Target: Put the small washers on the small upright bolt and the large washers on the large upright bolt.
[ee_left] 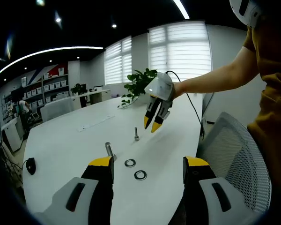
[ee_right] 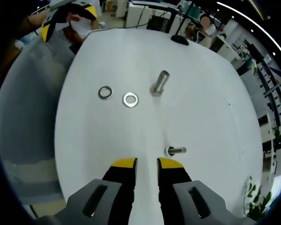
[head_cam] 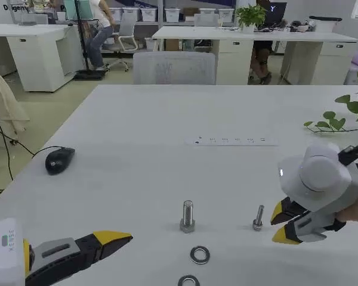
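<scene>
Two bolts stand upright on the white table point(head_cam: 137, 149): a large bolt point(head_cam: 187, 215) and, to its right, a small bolt point(head_cam: 258, 218). Two washers point(head_cam: 199, 254) point(head_cam: 188, 280) lie flat in front of the large bolt. My right gripper point(head_cam: 281, 224) hovers just right of the small bolt, jaws a little apart and holding nothing. In its own view the right gripper point(ee_right: 147, 164) points at the small bolt point(ee_right: 175, 150), with the large bolt point(ee_right: 159, 83) and washers point(ee_right: 130, 99) beyond. My left gripper point(ee_left: 149, 164) is wide open and empty, low over the near left, facing the washers point(ee_left: 130, 162).
A black mouse point(head_cam: 59, 159) lies at the left edge of the table. A white power strip point(head_cam: 232, 141) sits mid-table beyond the bolts. Plant leaves point(head_cam: 346, 116) reach in from the right. A grey chair point(head_cam: 174, 67) stands at the far side.
</scene>
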The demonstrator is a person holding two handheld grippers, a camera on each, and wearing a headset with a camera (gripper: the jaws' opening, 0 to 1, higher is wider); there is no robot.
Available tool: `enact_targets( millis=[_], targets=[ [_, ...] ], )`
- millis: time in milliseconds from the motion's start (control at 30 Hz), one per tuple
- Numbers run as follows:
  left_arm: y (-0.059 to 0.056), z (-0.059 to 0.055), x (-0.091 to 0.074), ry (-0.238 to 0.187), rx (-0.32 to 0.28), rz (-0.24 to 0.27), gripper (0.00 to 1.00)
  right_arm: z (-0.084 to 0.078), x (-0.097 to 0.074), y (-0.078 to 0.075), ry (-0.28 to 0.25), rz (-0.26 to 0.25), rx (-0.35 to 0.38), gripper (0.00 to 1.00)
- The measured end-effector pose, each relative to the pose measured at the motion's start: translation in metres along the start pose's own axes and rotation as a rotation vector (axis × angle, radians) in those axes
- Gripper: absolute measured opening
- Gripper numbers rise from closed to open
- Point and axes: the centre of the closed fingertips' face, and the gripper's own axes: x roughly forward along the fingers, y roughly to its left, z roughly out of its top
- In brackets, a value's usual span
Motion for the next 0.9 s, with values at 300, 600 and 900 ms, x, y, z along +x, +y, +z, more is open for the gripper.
enact_targets(
  millis=[300,600,900],
  targets=[
    [-0.003,-0.001,-0.004,-0.007,0.001,0.007,0.59,0.02,0.002,0.016,-0.027,0.009,-0.03,0.18],
    [-0.002,-0.004,-0.007,-0.012,-0.01,0.023,0.59,0.051,0.01,0.039,-0.094,0.044,-0.065,0.18],
    [0.002,-0.009,-0.008,-0.018,-0.026,0.032,0.59,0.076,0.024,0.057,-0.137,0.098,-0.103,0.19]
  ],
)
